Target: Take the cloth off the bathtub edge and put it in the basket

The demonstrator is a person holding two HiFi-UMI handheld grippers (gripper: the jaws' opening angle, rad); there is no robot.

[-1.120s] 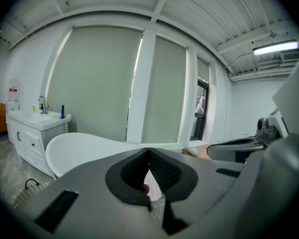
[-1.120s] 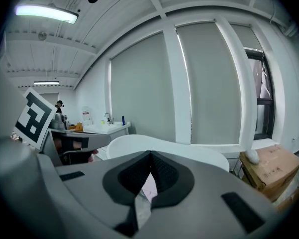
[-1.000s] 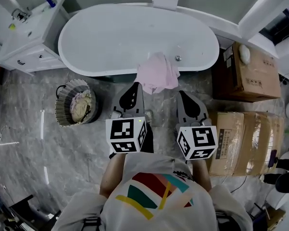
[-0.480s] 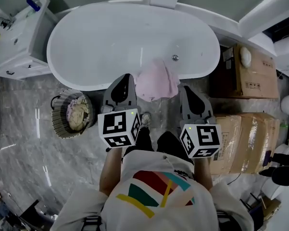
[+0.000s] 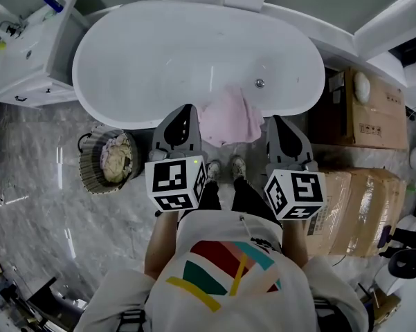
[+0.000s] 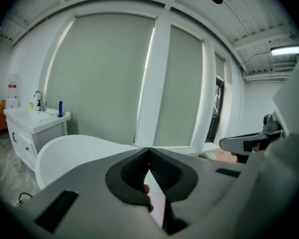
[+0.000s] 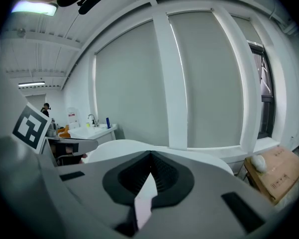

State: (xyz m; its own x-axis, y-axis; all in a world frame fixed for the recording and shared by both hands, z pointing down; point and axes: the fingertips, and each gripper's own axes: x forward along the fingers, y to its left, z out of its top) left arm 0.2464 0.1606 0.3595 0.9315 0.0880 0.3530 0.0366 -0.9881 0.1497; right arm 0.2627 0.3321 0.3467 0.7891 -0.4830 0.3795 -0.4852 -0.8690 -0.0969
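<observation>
Pink cloth [image 5: 227,118] is hard to see whole. From the steep head view I can't judge how far it hangs down the tub's outer side, and both gripper views catch only a pale pinkish sliver through the slot under the jaws. It looks soft and crumpled, draped over the near edge of the white bathtub [image 5: 159,54] at frame centre, between the two grippers. Left gripper [image 5: 185,111] sits just left of it, jaws pressed together with nothing in them. Right gripper [image 5: 277,121] is just right of it, jaws together too, empty. Wicker basket [image 5: 85,161] stands on the grey floor at left, with something pale bunched inside that I can't identify.
</observation>
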